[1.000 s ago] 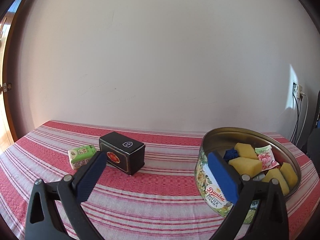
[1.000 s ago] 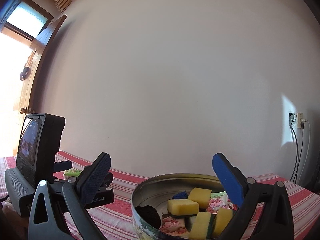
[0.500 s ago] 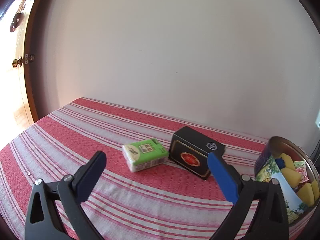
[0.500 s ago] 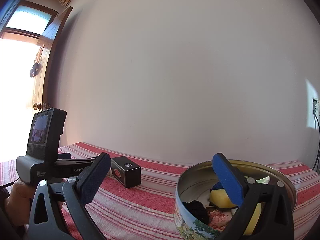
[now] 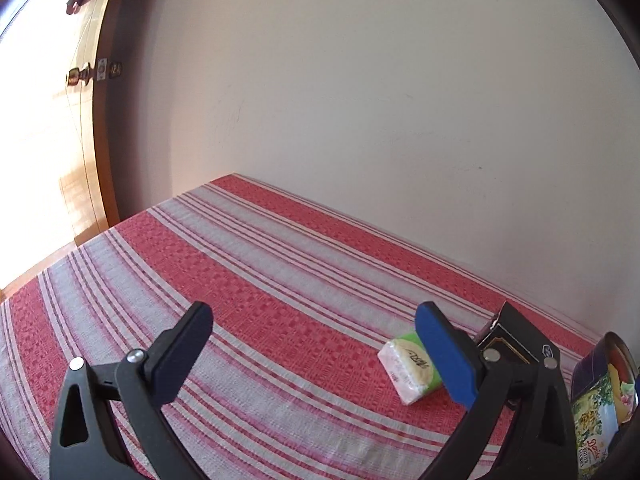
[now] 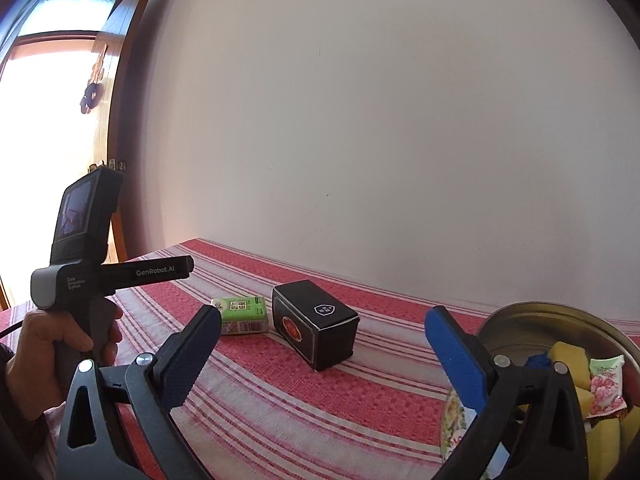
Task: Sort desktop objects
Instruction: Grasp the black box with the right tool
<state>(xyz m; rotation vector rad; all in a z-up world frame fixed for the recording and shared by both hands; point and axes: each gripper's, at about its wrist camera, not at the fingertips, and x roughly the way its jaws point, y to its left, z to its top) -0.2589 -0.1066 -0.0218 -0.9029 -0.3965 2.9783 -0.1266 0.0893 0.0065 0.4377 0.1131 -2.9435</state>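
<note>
A green-and-white tissue pack (image 5: 408, 368) (image 6: 242, 314) lies on the striped cloth beside a black box (image 5: 516, 340) (image 6: 316, 324). A round cookie tin (image 6: 560, 316) (image 5: 596, 412) at the right holds yellow sponges (image 6: 568, 360), a pink sweet packet (image 6: 608, 384) and something blue. My left gripper (image 5: 312, 348) is open over bare cloth, left of the pack; its right pad overlaps the pack in view. My right gripper (image 6: 320, 342) is open and empty, above the table's near side, the box showing between its fingers. A hand (image 6: 48, 356) holds the left gripper's handle (image 6: 92, 280).
The red-and-white striped tablecloth (image 5: 248, 280) runs to a plain wall behind. A wooden door with a knob (image 5: 78, 76) and a bright window (image 6: 52, 80) stand at the left, past the table's left edge.
Both views have swung left. The left gripper has turned away from the tin toward the table's left part; the tin has slid to the right edge in both views. Both stay open.
</note>
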